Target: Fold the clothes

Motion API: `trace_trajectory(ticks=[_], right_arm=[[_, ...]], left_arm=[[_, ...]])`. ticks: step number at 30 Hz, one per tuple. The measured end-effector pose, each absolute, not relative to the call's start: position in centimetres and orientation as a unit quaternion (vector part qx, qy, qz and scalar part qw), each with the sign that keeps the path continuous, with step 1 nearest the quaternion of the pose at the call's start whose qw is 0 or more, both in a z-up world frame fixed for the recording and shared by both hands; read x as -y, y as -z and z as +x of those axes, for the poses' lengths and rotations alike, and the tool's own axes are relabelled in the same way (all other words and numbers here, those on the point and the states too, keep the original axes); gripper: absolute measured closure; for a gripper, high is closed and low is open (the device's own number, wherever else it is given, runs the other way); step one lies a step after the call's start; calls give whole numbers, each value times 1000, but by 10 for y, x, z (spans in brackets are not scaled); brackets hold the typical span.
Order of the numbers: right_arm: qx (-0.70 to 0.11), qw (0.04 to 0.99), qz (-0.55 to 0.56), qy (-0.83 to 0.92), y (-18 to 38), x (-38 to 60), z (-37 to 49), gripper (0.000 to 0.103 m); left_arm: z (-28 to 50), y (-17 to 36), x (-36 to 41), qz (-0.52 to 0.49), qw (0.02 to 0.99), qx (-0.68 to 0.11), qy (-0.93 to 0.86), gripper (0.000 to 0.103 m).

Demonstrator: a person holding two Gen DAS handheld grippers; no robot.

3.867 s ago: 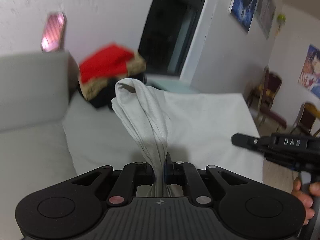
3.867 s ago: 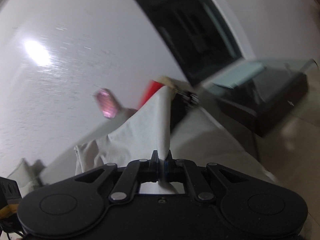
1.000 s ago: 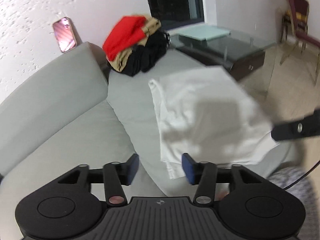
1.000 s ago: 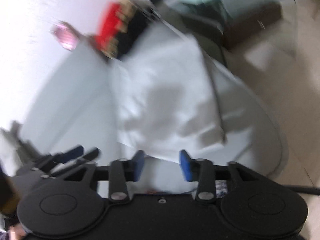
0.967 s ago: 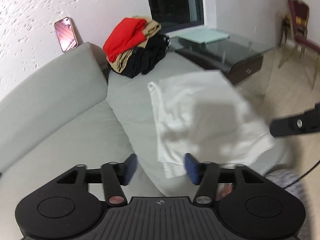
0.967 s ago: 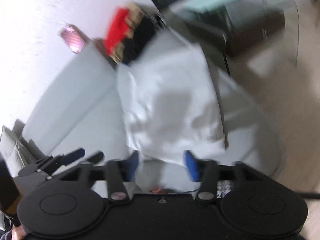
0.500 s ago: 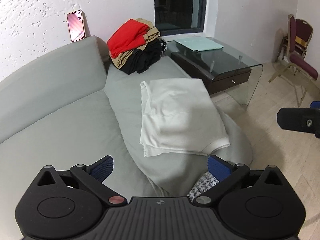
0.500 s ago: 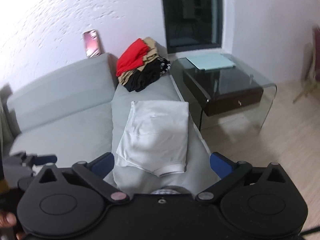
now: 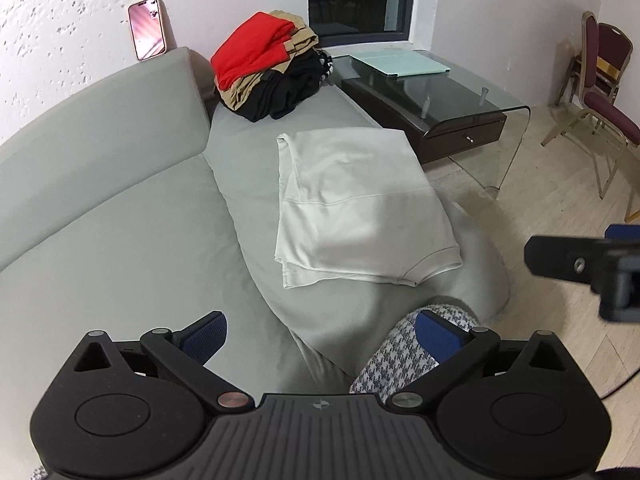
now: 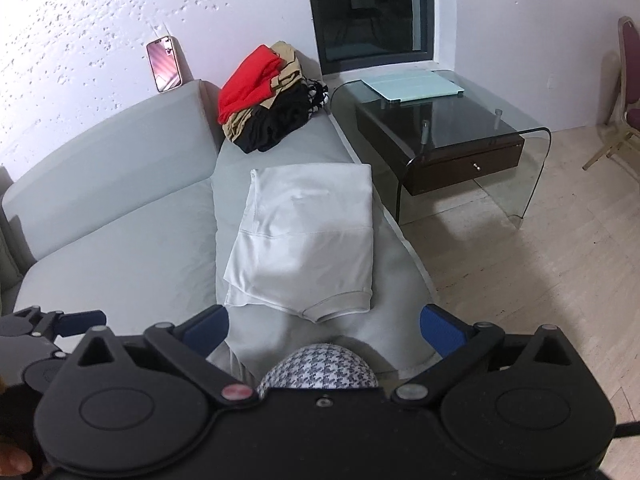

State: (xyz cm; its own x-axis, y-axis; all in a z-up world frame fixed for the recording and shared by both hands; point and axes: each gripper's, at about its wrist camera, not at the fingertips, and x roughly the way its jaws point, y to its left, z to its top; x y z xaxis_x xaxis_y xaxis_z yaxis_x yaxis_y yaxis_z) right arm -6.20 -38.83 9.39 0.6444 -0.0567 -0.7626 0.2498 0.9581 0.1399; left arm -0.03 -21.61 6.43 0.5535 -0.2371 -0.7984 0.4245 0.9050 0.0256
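Observation:
A pale grey-white garment [image 9: 356, 204] lies folded flat on the grey sofa seat [image 9: 120, 240], with its hem nearest me. It also shows in the right wrist view [image 10: 308, 240]. My left gripper [image 9: 320, 332] is wide open and empty, held back from the garment's near edge. My right gripper [image 10: 324, 328] is wide open and empty, also short of the garment. The right gripper's tip [image 9: 576, 260] shows at the right of the left wrist view. The left gripper's tip [image 10: 60, 320] shows at the left of the right wrist view.
A pile of red, tan and black clothes [image 9: 268, 68] sits at the sofa's far end. A phone [image 9: 146, 28] leans on the wall. A glass side table [image 10: 440, 120] stands right of the sofa. Chairs [image 9: 600, 92] stand far right. A houndstooth-patterned knee [image 10: 320, 368] is below the grippers.
Both grippers let go of the garment, opened wide and drew back from it. The garment now lies flat and folded on the sofa.

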Motion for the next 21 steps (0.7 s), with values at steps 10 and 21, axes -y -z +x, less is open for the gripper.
trace_trajectory(ticks=[10, 21], right_arm=[[-417, 897, 119, 85, -84, 385, -67, 0], [-421, 896, 114, 85, -79, 382, -69, 0]], left_arm=[[-1, -59, 221, 122, 872, -438, 184, 0], [-1, -56, 227, 128, 868, -439, 194, 1]])
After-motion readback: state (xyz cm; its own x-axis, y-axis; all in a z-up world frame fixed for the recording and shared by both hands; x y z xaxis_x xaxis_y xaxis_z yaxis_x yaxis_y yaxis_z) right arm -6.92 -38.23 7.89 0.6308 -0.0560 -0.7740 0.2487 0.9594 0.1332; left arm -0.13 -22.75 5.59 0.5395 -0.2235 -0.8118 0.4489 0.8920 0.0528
